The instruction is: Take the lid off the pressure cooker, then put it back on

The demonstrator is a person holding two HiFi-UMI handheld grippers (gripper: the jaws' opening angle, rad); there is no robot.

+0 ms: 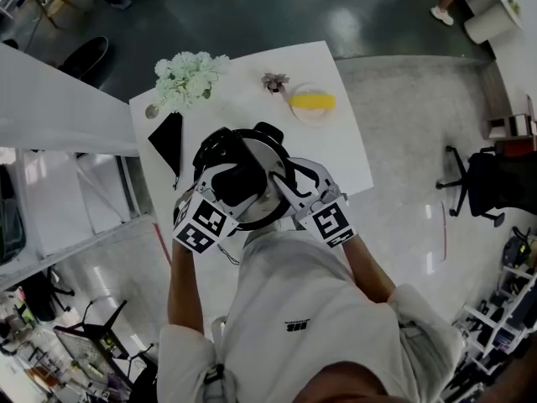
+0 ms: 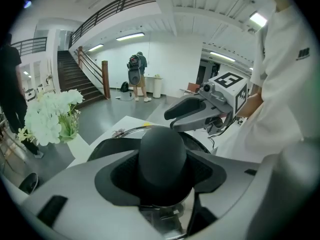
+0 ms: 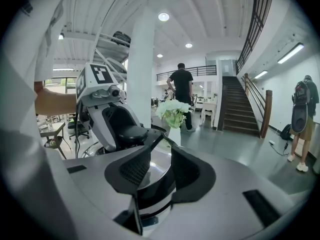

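The steel pressure cooker [image 1: 270,205] stands in the middle of a white table [image 1: 344,154]. Its lid [image 3: 156,170] is on the pot. My left gripper [image 1: 231,180] comes in from the near left and is shut on the lid's black knob [image 2: 162,156], with a pad on either side of the knob. My right gripper [image 1: 291,185] reaches in from the near right. Its jaws straddle the cooker's black side handle [image 3: 151,193] and look shut on it. In the left gripper view the right gripper [image 2: 192,115] sits just beyond the knob.
At the table's far edge stand a vase of white flowers [image 1: 191,75], a plate holding something yellow [image 1: 312,103] and a small ornament [image 1: 274,81]. A flat black object [image 1: 168,138] lies at the left. An office chair [image 1: 487,183] stands on the floor to the right.
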